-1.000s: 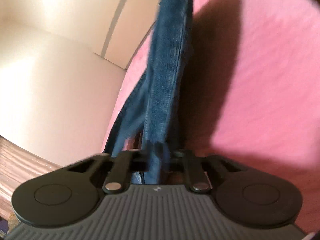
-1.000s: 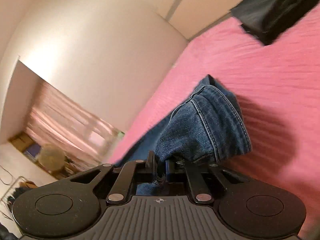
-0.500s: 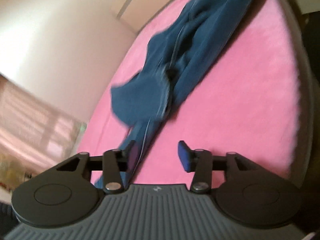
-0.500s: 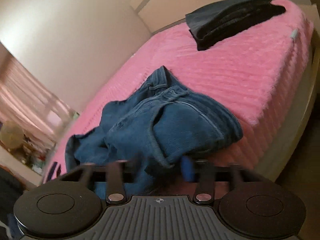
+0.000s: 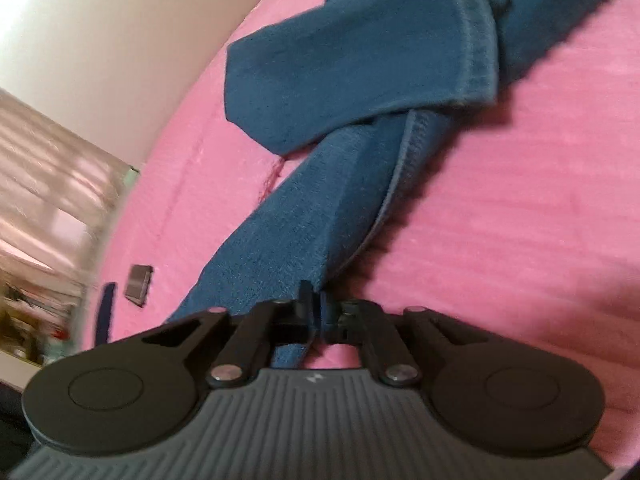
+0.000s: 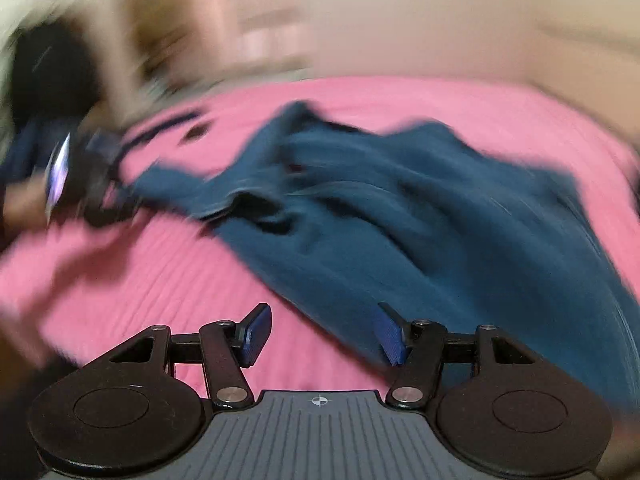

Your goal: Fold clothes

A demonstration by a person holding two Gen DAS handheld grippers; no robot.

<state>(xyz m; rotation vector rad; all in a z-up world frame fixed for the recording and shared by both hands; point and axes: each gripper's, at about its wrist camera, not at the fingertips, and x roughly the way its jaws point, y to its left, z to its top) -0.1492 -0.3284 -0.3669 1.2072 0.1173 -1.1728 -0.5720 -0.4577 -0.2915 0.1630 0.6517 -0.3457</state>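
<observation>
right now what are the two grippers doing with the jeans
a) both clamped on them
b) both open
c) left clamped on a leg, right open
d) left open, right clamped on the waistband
c: the left gripper is closed on a leg of the jeans, while the right gripper has its blue pads spread apart, holding nothing.

No readable text, label, brand or number is shown; only small white emblems are seen on the grey ribbed gripper bodies.
</observation>
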